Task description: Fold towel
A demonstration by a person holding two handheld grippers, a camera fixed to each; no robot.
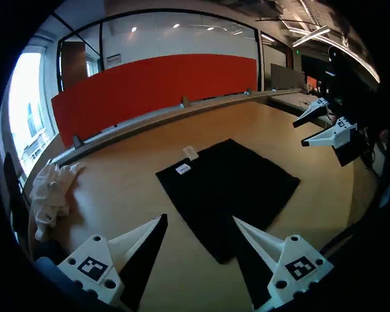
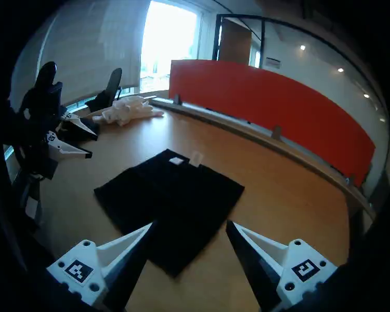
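Note:
A black towel lies flat on the wooden table, folded into a rough rectangle with two white tags at its far edge. My left gripper hovers open above the towel's near corner, with nothing between its fingers. Farther off at the right, the right gripper hangs above the table, its fingers apart. In the right gripper view the same towel lies ahead, and my right gripper stands open over its near edge. The left gripper shows at the left, held above the table.
A heap of white cloth lies at the table's left end, seen also as white cloth near the window. A red divider panel runs along the table's far edge. Dark office chairs stand by the window.

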